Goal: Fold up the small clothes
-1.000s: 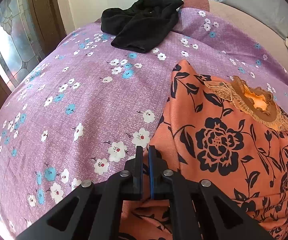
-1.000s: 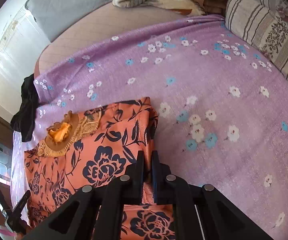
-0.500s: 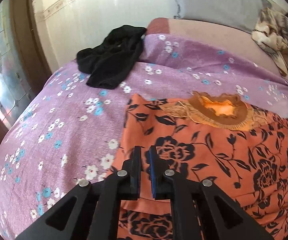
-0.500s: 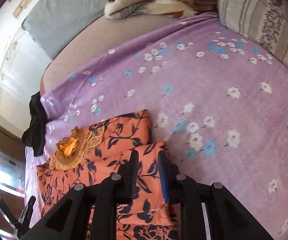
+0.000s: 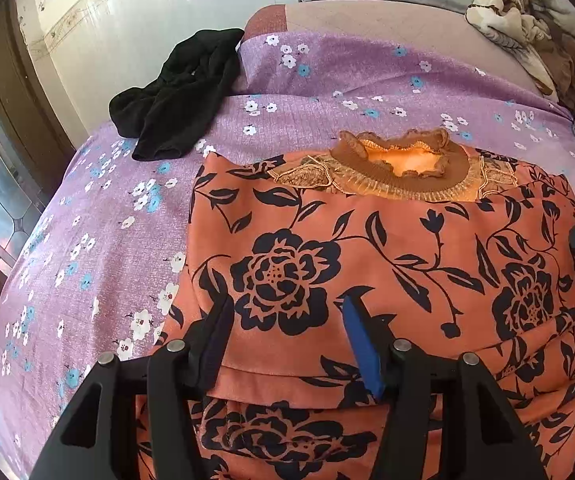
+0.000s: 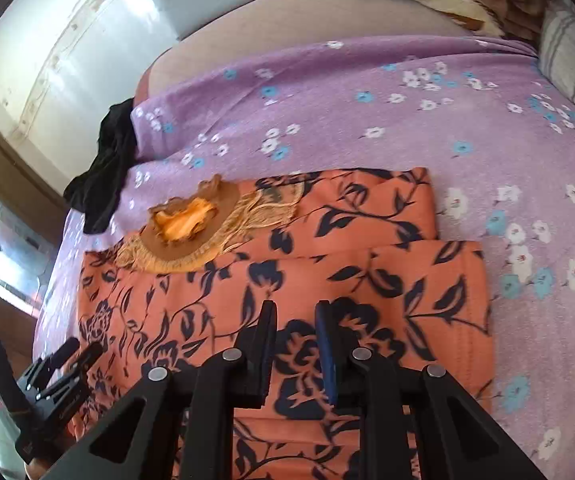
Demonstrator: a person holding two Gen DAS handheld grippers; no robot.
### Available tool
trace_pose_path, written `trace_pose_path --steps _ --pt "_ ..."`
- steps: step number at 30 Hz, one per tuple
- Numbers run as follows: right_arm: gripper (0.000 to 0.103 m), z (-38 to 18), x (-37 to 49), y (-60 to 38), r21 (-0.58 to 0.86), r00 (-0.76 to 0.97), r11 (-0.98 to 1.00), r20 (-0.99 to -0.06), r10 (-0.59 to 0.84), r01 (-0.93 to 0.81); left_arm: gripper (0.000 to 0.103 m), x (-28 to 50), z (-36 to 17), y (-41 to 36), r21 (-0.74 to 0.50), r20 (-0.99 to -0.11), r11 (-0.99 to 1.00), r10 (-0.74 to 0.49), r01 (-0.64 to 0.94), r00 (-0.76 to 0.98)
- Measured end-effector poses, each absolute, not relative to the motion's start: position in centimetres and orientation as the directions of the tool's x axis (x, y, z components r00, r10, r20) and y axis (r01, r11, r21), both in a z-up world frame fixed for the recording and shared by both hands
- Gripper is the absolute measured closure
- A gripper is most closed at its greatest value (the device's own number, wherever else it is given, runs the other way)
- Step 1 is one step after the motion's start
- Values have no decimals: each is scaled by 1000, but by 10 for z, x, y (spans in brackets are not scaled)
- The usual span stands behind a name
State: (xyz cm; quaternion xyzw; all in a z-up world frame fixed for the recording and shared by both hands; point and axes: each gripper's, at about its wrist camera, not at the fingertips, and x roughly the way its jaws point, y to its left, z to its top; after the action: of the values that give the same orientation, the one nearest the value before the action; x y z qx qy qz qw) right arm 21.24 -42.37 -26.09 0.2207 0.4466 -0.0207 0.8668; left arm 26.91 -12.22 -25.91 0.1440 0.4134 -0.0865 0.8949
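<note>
Now each hand-held gripper, left and right, hovers spread, holding nothing, over the orange floral garment.

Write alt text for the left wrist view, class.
An open hand-held gripper hovers over an orange garment with black flowers, folded on a purple floral bedsheet. A crumpled black garment lies near the bed's far corner.

Purple floral bedsheet, cream wall, sunlit.
</note>
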Motion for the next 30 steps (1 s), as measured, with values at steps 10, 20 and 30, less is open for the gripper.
trace_pose_path --steps 10,20,30 --pt "81 -263 210 -386 338 582 933 -787 206 128 34 270 -272 -125 231 -782 934 11 272 624" --pt "80 -274 215 -359 280 500 958 -839 216 55 31 271 -275 -127 242 -778 933 24 265 627" --pt "80 -271 212 -350 306 511 952 -820 257 12 31 251 -215 -105 165 -654 967 -41 194 755"
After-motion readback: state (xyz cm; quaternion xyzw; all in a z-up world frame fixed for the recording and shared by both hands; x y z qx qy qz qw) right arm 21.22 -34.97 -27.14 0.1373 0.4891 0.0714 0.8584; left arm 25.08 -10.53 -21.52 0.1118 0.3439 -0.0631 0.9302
